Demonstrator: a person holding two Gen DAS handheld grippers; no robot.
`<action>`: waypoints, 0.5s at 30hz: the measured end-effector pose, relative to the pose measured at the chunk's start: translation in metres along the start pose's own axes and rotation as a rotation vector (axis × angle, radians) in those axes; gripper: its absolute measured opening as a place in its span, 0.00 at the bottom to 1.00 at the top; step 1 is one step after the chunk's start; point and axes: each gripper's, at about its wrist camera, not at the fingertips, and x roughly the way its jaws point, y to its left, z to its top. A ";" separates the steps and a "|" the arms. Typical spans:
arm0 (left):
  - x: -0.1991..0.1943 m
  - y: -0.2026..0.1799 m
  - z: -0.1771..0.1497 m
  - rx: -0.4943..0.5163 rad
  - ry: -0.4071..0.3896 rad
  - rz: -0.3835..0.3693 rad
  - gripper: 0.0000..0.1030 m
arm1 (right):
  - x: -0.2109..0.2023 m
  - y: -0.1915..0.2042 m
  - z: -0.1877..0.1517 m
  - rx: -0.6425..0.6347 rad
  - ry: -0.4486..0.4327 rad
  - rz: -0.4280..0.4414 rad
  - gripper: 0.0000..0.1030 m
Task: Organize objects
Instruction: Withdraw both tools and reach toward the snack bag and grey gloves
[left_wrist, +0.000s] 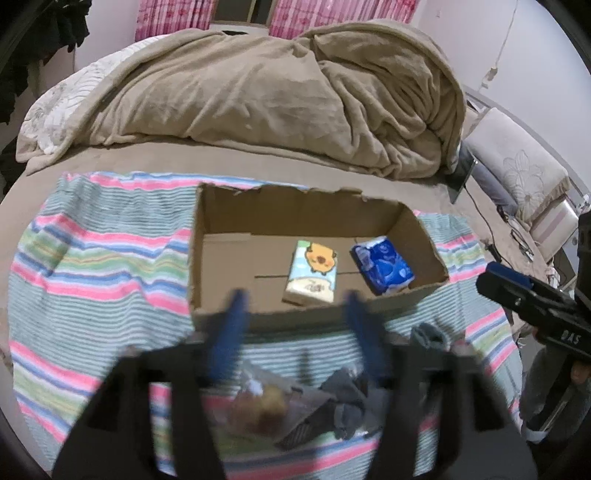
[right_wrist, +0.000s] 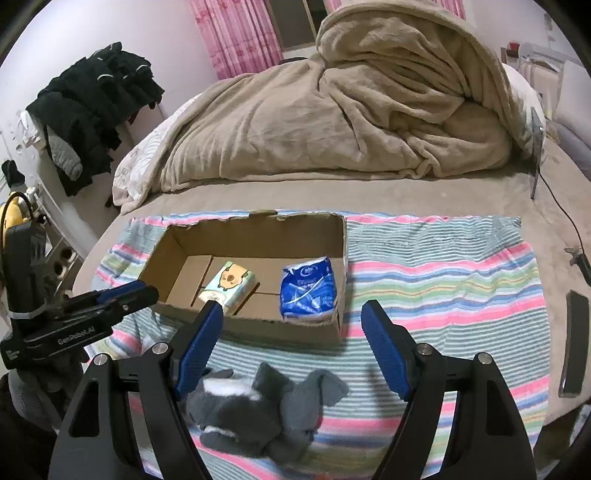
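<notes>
An open cardboard box (left_wrist: 221, 221) (right_wrist: 173, 243) sits on a striped towel on the bed. Inside lie a cartoon tissue pack (left_wrist: 313, 271) (right_wrist: 229, 282) and a blue tissue pack (left_wrist: 384, 267) (right_wrist: 308, 288). My left gripper (left_wrist: 295, 306) is open and blurred, above a clear bag of snacks (left_wrist: 258, 406) and grey socks (left_wrist: 347, 402), just before the box's near wall. My right gripper (right_wrist: 293, 310) is open over the grey socks (right_wrist: 266, 406), empty. Each gripper shows in the other's view, the right one (left_wrist: 517, 291) and the left one (right_wrist: 125, 295).
A beige blanket (left_wrist: 277, 99) is heaped behind the box. The striped towel (right_wrist: 443, 280) spreads right of the box. A dark phone (right_wrist: 574, 339) and a cable lie at the bed's right edge. Black clothes (right_wrist: 92, 107) hang at left.
</notes>
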 end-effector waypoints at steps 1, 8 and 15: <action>-0.004 0.001 -0.002 -0.010 -0.009 -0.004 0.74 | -0.002 0.001 -0.001 -0.002 0.000 -0.002 0.78; -0.022 0.003 -0.017 -0.014 -0.016 -0.003 0.74 | -0.013 0.003 -0.015 -0.008 0.008 -0.020 0.78; -0.027 0.007 -0.036 0.002 0.002 0.011 0.74 | -0.020 0.003 -0.031 -0.012 0.021 -0.031 0.78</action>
